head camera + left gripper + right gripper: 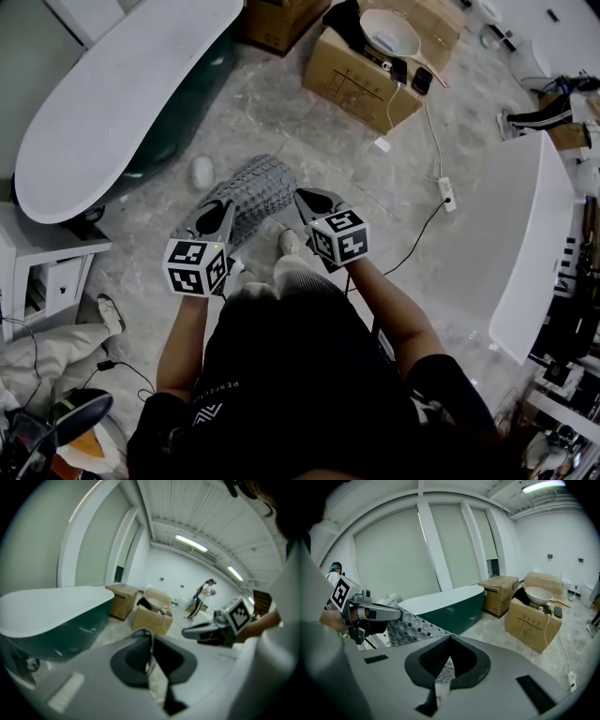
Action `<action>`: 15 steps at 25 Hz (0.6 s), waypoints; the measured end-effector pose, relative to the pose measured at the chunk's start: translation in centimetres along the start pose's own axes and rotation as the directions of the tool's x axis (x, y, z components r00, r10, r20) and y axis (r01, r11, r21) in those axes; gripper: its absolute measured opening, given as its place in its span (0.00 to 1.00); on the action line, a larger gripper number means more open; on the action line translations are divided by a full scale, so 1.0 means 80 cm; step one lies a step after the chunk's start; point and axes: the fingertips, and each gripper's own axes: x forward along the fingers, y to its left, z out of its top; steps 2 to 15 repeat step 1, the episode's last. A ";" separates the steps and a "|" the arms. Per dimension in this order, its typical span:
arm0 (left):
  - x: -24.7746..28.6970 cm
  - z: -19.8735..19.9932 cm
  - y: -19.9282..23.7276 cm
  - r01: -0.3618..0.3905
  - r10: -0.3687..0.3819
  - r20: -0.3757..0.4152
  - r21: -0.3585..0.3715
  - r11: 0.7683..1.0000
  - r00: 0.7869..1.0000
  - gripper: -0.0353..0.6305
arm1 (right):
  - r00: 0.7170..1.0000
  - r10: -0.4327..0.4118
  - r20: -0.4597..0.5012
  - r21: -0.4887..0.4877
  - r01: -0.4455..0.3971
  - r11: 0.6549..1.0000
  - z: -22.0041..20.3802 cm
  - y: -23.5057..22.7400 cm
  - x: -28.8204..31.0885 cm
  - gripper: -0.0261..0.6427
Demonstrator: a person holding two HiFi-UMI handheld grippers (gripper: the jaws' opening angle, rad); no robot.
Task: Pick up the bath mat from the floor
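The grey mat (255, 190) is off the floor (309, 131), stretched between the two tools in front of the person's legs, with its far part sagging forward and down. The left tool (221, 210) is clenched on the mat's left edge, a thin strip of which is pinched between its jaws in the left gripper view. The right tool (304, 197) is clamped on the opposite edge. In the right gripper view the sucker-studded underside runs from its jaws across to the left tool. A white-rimmed, dark green tub (112, 103) stands to the left. Cardboard boxes (361, 80), one with a white bowl (389, 33) on top, sit beyond the mat.
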 end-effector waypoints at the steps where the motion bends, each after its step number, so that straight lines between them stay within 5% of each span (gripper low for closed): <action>1: 0.001 0.001 -0.001 0.001 -0.001 0.004 -0.001 1.000 1.000 0.08 | 1.000 0.000 0.000 -0.001 0.000 1.000 0.000 -0.001 -0.001 0.03; 15: 0.001 0.001 -0.001 0.001 -0.001 0.004 -0.001 1.000 1.000 0.08 | 1.000 0.000 0.000 -0.001 0.000 1.000 0.000 -0.001 -0.001 0.03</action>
